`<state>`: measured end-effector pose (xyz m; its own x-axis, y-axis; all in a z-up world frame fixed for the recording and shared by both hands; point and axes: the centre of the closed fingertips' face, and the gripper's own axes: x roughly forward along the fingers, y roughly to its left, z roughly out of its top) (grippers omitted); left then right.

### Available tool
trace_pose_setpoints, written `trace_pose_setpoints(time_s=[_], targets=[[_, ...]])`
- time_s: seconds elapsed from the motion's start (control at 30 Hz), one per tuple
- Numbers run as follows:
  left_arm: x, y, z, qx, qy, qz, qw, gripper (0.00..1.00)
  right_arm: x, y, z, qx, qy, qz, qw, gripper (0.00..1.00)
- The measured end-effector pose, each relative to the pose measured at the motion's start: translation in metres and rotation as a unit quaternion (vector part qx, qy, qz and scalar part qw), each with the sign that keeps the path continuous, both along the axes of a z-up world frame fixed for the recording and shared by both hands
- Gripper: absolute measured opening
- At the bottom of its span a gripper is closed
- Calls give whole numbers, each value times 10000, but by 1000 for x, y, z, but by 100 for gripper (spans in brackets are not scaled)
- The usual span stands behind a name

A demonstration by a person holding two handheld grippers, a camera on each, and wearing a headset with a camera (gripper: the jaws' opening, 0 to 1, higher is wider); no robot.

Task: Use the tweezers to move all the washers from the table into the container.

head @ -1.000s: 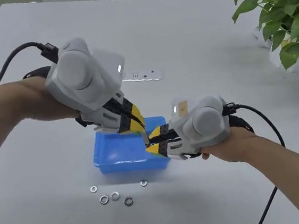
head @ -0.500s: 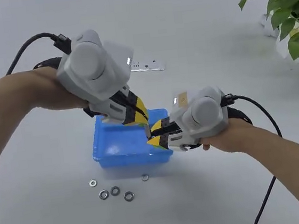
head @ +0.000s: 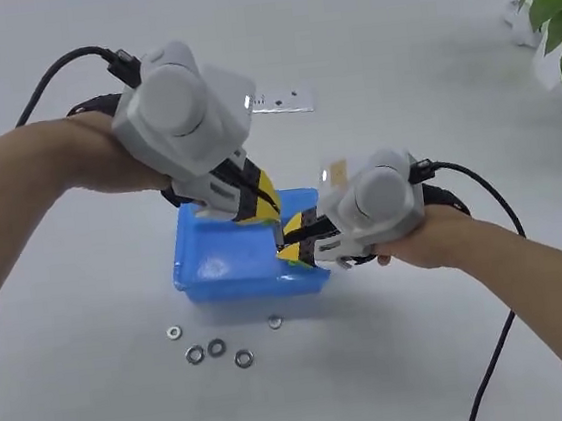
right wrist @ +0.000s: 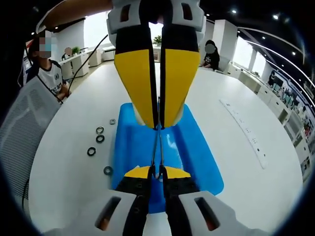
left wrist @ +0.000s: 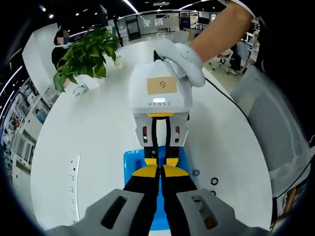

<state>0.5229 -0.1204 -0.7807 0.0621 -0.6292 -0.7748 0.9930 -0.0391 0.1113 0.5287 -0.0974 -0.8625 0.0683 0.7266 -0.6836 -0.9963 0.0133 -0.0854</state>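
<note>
Though tiny, washers (head: 216, 348) distinctly ring-shaped, silvery.

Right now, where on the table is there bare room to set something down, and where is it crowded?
Bare table lies between the power strip and the plant, and left of the blue container. Crowded: the five washers before the container, and above it, where the left claw and right claw meet on the tweezers.
</note>
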Motion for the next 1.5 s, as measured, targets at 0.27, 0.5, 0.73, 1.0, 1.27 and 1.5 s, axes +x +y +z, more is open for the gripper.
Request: trace_pose_setpoints(time_s=[0.27, 0.5, 0.73, 1.0, 1.27, 1.5], targets=[[-1, -1, -2, -46, 41, 27, 10000, 5, -1, -1, -2, -37, 8, 37, 10000, 11], [-1, -2, -2, -30, 39, 18, 10000, 5, 0, -1, -2, -70, -44, 66, 9999, 12], [-2, -1, 1, -27, 21, 11, 10000, 5, -1, -2, 2, -60, -79, 56, 9999, 12], [-3, -1, 10, -32, -31, -4, 10000, 5, -1, -1, 10, -14, -152, 39, 9999, 12], [-5, -1, 22, -8, -110, -32, 9999, 5, -2, 0, 22, 28, -247, 26, 9997, 12], [-8, -1, 31, -34, -146, -5, 9999, 5, -5, 0, 32, 51, -306, 23, 9995, 12]])
